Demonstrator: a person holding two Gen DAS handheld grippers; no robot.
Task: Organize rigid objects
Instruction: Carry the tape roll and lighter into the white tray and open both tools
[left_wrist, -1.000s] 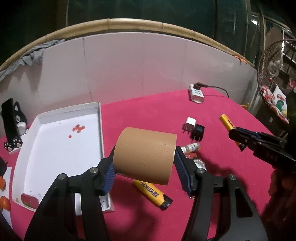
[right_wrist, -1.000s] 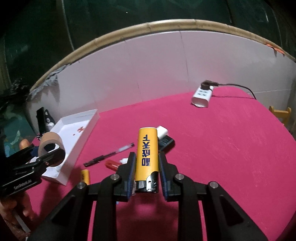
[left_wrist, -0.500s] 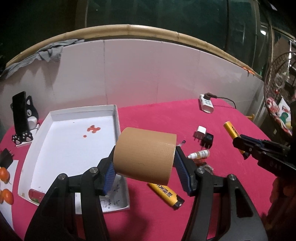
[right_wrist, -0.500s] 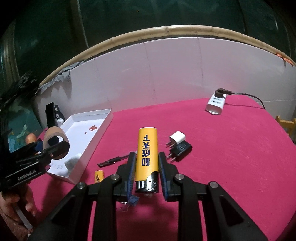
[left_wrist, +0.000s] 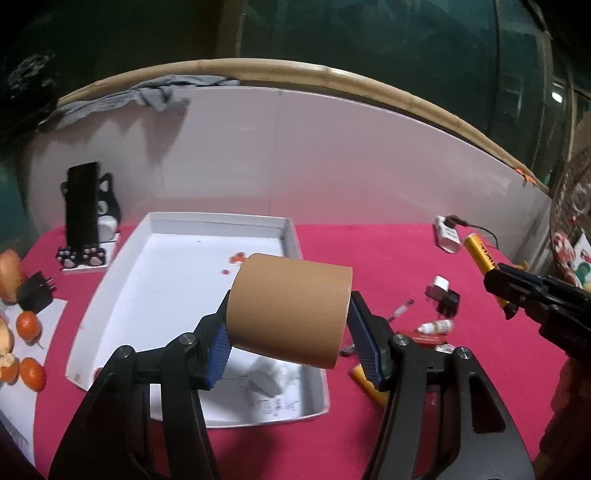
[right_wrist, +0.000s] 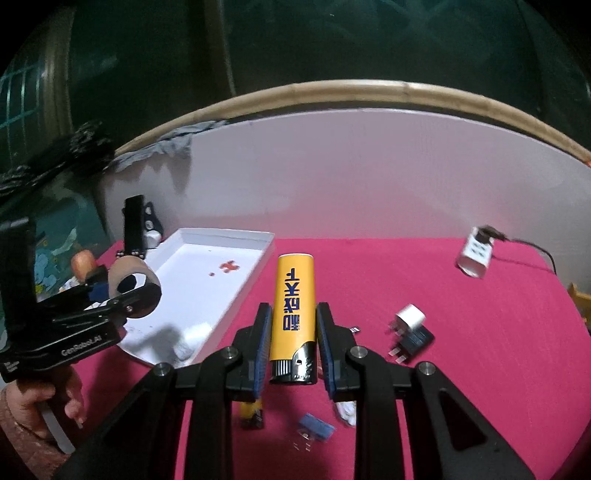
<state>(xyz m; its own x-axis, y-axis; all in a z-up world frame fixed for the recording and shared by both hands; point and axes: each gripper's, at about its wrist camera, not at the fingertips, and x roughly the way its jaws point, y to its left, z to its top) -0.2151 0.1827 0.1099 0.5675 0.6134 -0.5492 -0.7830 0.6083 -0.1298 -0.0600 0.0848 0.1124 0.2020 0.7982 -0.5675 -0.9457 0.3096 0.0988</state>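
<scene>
My left gripper (left_wrist: 291, 332) is shut on a brown tape roll (left_wrist: 288, 314), held on its side above the near end of the white tray (left_wrist: 184, 229). The right wrist view shows that roll (right_wrist: 135, 288) at the tray's (right_wrist: 221, 234) near left side. My right gripper (right_wrist: 293, 332) is shut on a yellow lighter (right_wrist: 293, 306) with blue lettering, held above the pink tablecloth just right of the tray. From the left wrist view the lighter (left_wrist: 478, 251) sticks out of the right gripper (left_wrist: 517, 291) at the far right.
On the cloth lie a second yellow lighter (right_wrist: 251, 410), a white and black charger pair (right_wrist: 410, 332), a pen (left_wrist: 400, 308), a small bottle (left_wrist: 436, 325) and a power strip (right_wrist: 474, 258). A phone stand (left_wrist: 83, 218) and oranges (left_wrist: 29, 325) sit left of the tray. White panels wall the back.
Both grippers have swung left towards the tray, each keeping its load. The tape roll now hangs over the tray's near end, and the held lighter is closer to the tray's right rim.
</scene>
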